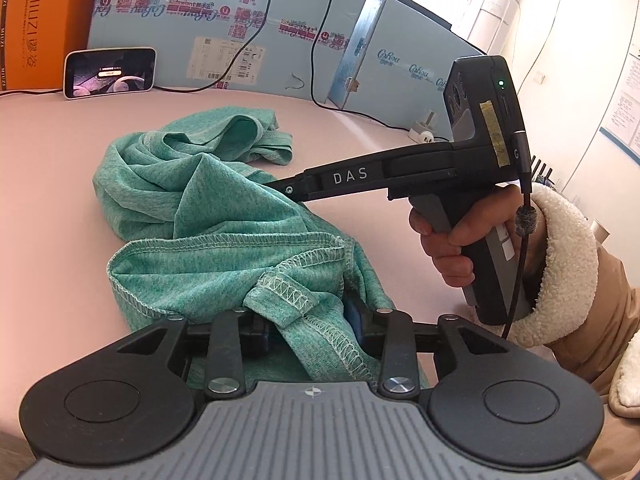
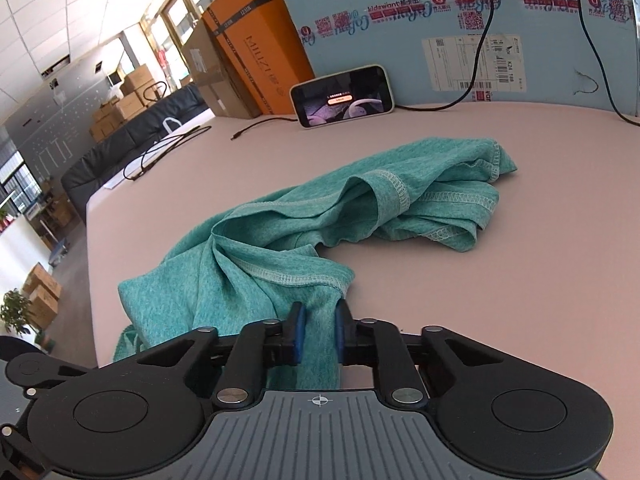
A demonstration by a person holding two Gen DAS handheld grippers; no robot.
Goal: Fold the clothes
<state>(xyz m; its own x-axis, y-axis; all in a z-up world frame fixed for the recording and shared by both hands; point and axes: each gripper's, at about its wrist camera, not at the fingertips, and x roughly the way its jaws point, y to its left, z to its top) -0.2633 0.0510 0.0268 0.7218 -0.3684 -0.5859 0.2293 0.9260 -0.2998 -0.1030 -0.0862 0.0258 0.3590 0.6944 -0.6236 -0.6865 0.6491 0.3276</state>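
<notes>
- The left gripper (image 1: pixel 310 326), black with blue pads, sits nearest its own camera at the near end of the crumpled teal knit garment (image 1: pixel 208 216); its jaws stand partly apart with a stitched hem fold draped between and over them. The cloth hides most of the pads, so whether they press on the fabric I cannot tell.
- The right gripper (image 2: pixel 319 334), of the same black build, is at another edge of the teal garment (image 2: pixel 320 216). Its blue pads (image 2: pixel 299 334) are drawn in on a gathered strip of the fabric, which runs down between them and is pinched there.
- In the left wrist view the right gripper (image 1: pixel 280 189) shows from the side as a long black tool marked DAS, its tip buried in a raised peak of the garment, just beyond the left gripper's fold.
- A hand (image 1: pixel 444 240) grasps that tool's handle to the right of the garment, with a cream fleece cuff on a tan sleeve (image 1: pixel 560 264) behind it.
- The garment lies in loose ridges on the flat pale pink tabletop (image 2: pixel 500 300), stretching from both grippers toward the back, where its hemmed openings bunch together.
- Beyond the garment, well apart from it, a white-cased smartphone (image 2: pixel 343 94) with a lit screen stands on its long edge.
- Behind the phone a large light blue cardboard box (image 2: pixel 420 52) with pink printing rises as a backdrop, black cables (image 2: pixel 480 40) hanging down its face.
- Left of the blue box stands a tall orange carton (image 2: pixel 256 40).
</notes>
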